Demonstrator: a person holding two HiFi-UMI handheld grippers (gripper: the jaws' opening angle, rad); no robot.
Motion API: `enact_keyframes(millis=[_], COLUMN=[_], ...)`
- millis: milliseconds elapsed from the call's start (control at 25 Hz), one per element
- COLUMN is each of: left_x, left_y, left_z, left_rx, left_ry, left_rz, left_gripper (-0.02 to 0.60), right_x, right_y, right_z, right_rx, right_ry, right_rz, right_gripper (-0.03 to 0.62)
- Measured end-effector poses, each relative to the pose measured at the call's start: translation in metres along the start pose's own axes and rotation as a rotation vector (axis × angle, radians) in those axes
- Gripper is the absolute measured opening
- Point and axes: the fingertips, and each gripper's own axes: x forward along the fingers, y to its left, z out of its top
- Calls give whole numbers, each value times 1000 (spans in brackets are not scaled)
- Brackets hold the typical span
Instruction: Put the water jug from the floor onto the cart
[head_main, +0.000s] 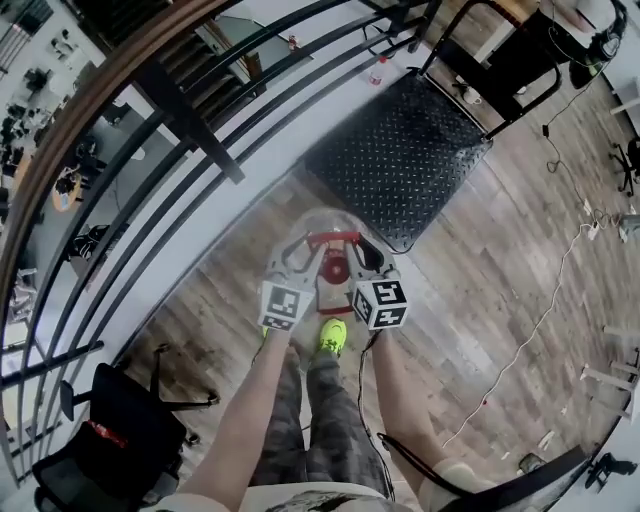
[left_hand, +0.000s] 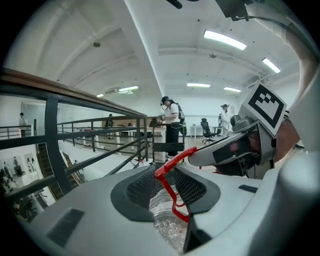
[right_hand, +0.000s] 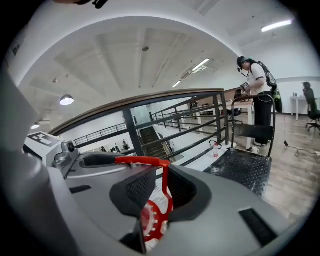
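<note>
**Jug in the air, just short of the cart**

I am standing on an upper level with a wood-plank floor (head_main: 500, 300). A black railing (head_main: 190, 120) with a wooden top rail runs along its open side. The cart (head_main: 400, 150) stands by that railing, its black studded deck bare, with a small bottle (head_main: 377, 70) on the pale strip off its far edge. A white cable (head_main: 530, 325) trails across the planks, and a black office chair (head_main: 120, 430) sits near the railing.

The water jug (head_main: 330, 262) hangs over the floor in front of the person's legs, just off the near corner of the cart's deck and not on it. The left gripper (head_main: 300, 262) and the right gripper (head_main: 365, 262) flank it, and each is clamped on its red handle (head_main: 333, 240).

From above, the lower floor shows through the bars, but the jaws blend into the jug. The left gripper view looks along the left gripper (left_hand: 165, 182), whose mesh pads pinch the red handle (left_hand: 170, 172) with clear plastic of the jug (left_hand: 165, 220) beneath them. It also takes in the ceiling lights, a distant person (left_hand: 171, 127) and the other gripper's marker cube (left_hand: 266, 105). The right gripper view shows the right gripper (right_hand: 159, 187) closed on the handle's upright strap, the red cap (right_hand: 150, 222) below it and the cart (right_hand: 242, 170) ahead. Stairs (right_hand: 150, 140) show beyond the railing (right_hand: 175, 125).
</note>
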Motion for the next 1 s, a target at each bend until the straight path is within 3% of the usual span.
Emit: enact_keyframes(millis=[640,1000], left_x=[-13,-2], left_y=[-29,-47], left_z=[150,182], left_rx=[44,74], left_ry=[-23,-11], left_rz=[-46,-66], left_gripper=[129,130], right_x=[-82,-103], right_y=[-7,-26], right_z=[129,153], right_rx=[36,69], right_ry=[-66,-96], right_rz=[-31,-36], right_gripper=[74,72])
